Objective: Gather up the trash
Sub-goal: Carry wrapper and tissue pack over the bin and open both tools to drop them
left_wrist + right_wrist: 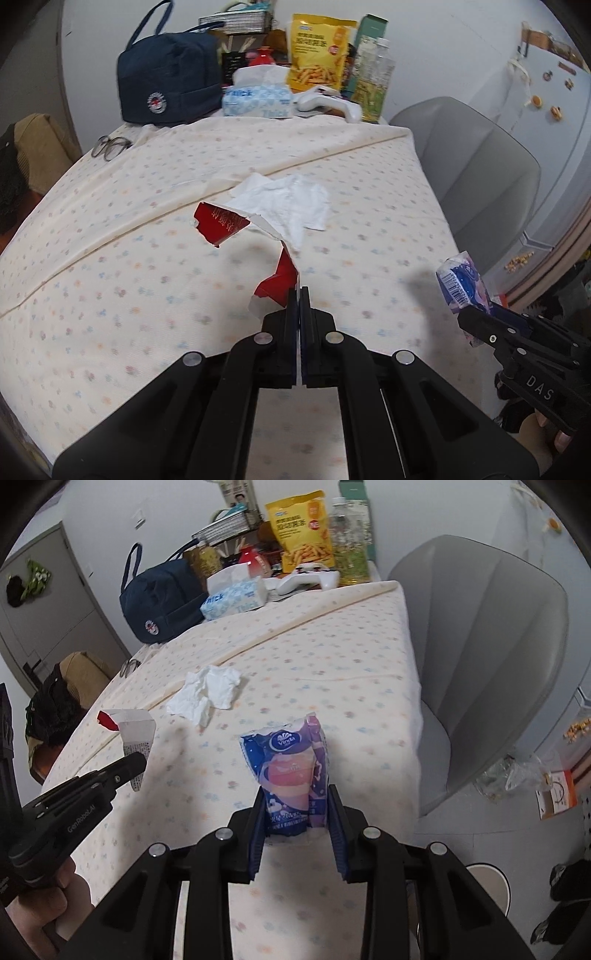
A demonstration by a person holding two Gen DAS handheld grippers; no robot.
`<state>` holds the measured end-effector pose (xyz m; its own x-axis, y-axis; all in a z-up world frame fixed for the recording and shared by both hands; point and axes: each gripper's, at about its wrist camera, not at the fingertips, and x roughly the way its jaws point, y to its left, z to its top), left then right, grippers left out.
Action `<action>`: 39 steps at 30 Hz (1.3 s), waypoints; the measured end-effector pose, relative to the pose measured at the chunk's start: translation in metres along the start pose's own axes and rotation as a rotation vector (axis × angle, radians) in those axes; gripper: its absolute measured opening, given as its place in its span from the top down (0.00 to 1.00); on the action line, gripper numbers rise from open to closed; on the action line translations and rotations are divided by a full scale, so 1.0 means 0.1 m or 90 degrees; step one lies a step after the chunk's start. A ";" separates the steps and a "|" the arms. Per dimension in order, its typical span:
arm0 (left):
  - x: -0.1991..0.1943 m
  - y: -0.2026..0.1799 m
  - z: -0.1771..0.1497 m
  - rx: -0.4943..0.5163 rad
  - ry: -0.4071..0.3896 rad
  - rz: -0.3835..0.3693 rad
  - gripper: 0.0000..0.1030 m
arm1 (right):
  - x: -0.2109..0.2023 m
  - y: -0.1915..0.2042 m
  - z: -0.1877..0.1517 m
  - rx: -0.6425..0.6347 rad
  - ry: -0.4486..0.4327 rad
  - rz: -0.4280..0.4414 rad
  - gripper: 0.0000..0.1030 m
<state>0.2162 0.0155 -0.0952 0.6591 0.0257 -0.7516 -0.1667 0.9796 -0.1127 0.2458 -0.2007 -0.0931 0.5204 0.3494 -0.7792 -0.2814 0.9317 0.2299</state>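
A: How much trash is picked up?

B: Two pieces. The left gripper (299,291) is clamped tight on the torn red carton (225,225), which juts forward past its tips. The right gripper (297,805) pinches an emptied Vinda tissue packet (291,768) between its pads.

A: What's left?

B: The crumpled white tissue (288,203) lies on the tablecloth (110,258) ahead of both grippers, just beyond the carton. No bin shows, so dropping everything off looks undone.

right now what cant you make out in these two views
- Trash bin: in neither view.
- Red torn box: left wrist view, its end is hidden inside the shut left claw.
- Vinda tissue pack: right wrist view, its base is hidden between the right claw pads.
- Eyeglasses: small, blurred.
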 end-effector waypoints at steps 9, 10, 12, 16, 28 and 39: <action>0.03 -0.75 -0.08 0.087 0.015 -0.022 0.98 | -0.24 -0.58 -0.19 0.076 -0.020 -0.026 0.70; 0.03 -0.83 -0.09 0.095 0.016 -0.024 0.98 | -0.26 -0.63 -0.21 0.082 -0.021 -0.028 0.70; 0.04 -0.99 -0.11 0.112 0.018 -0.030 0.98 | -0.30 -0.77 -0.27 0.097 -0.024 -0.035 0.70; 0.07 -1.36 -0.17 0.150 0.027 -0.048 0.98 | -0.37 -1.04 -0.38 0.128 -0.024 -0.046 0.70; 0.27 -2.34 -0.51 0.259 0.072 -0.082 0.98 | -0.56 -1.98 -0.87 0.240 -0.022 -0.091 0.70; 0.60 -3.05 -0.88 0.343 0.135 -0.093 0.98 | -0.51 -2.76 -1.40 0.338 0.000 -0.123 0.69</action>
<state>0.2421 -0.2993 -0.1625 0.4769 -0.1036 -0.8728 0.3476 0.9343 0.0790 0.1843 -0.4893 -0.1981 0.5219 0.1669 -0.8365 0.2637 0.9011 0.3443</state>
